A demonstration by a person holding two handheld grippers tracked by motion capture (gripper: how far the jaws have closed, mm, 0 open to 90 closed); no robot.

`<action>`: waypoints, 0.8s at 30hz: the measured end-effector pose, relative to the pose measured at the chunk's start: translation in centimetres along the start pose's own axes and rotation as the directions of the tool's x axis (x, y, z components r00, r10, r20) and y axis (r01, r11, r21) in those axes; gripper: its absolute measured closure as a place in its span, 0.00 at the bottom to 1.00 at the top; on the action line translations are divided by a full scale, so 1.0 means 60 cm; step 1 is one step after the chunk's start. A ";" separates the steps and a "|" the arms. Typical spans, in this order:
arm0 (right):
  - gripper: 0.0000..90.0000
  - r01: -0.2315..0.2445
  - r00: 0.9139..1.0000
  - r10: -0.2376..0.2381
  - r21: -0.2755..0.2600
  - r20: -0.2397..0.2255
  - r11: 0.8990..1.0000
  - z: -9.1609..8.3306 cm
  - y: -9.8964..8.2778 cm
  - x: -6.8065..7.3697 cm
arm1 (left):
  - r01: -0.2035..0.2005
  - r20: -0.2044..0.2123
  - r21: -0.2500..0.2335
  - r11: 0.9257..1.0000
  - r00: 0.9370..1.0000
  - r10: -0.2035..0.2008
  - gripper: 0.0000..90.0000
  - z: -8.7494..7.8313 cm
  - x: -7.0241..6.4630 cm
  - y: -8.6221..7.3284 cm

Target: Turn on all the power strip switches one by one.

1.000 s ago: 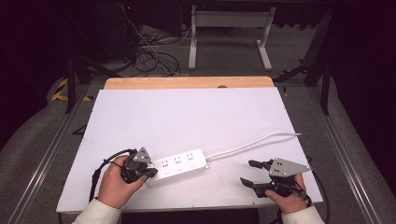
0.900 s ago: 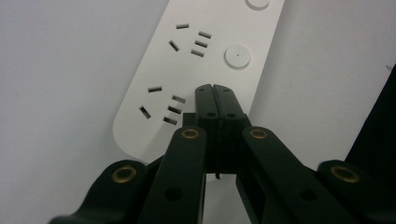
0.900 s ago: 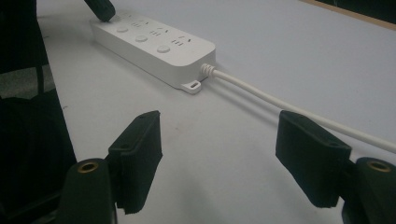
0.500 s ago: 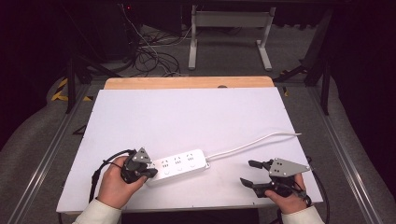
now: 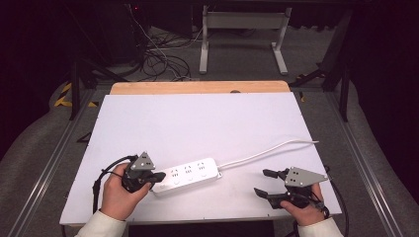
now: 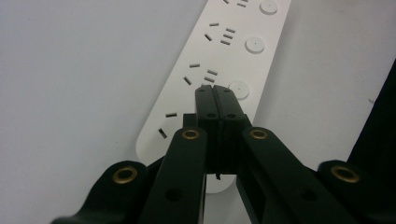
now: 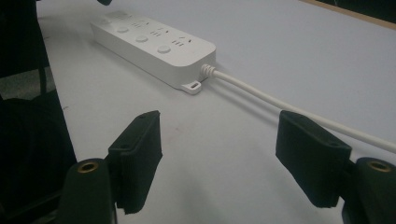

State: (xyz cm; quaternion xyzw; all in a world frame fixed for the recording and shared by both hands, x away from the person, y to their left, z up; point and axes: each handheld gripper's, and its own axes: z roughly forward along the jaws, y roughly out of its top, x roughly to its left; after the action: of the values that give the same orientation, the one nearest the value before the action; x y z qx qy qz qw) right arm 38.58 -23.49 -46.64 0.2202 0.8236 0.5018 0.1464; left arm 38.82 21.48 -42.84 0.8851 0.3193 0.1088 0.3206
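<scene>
Left gripper view: left gripper (image 6: 216, 91) fingers pressed together over power strip (image 6: 219, 51); right gripper (image 5: 269, 182) fingers wide apart, empty.

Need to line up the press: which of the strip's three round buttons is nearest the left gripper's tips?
The button at the power strip's free end, opposite the cord; the shut left gripper sits beside it.

One white power strip (image 5: 187, 175) with three outlet groups and one cord (image 5: 269, 151); two claws; one table (image 5: 197, 118).

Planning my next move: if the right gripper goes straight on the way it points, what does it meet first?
Probably the power strip: the right gripper, jaws open, points along bare table toward its cord end. The cord may brush the right-hand jaw sooner; depth is unclear.
</scene>
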 end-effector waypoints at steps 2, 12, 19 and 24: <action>0.35 0.001 1.000 -0.001 0.003 0.000 1.000 0.001 0.000 0.000 | -0.011 -0.011 0.002 1.000 1.000 0.011 1.00 -0.002 -0.004 0.001; 0.35 0.003 1.000 -0.003 0.003 0.001 1.000 0.000 0.000 0.000 | -0.016 -0.006 -0.020 1.000 1.000 0.016 1.00 -0.003 -0.008 0.005; 0.35 0.000 1.000 0.000 0.000 -0.002 1.000 0.000 0.000 0.000 | -0.031 0.003 -0.033 0.999 1.000 0.031 1.00 -0.003 -0.013 0.010; 0.35 0.000 1.000 0.000 0.003 -0.003 1.000 0.001 0.000 0.001 | -0.035 0.017 -0.034 0.999 0.999 0.035 1.00 0.007 -0.014 0.017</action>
State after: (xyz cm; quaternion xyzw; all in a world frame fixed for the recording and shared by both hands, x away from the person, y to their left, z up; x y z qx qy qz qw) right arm 38.58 -23.44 -46.67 0.2197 0.8244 0.5011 0.1447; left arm 38.82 20.12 -42.54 0.8860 0.2990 0.1119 0.3362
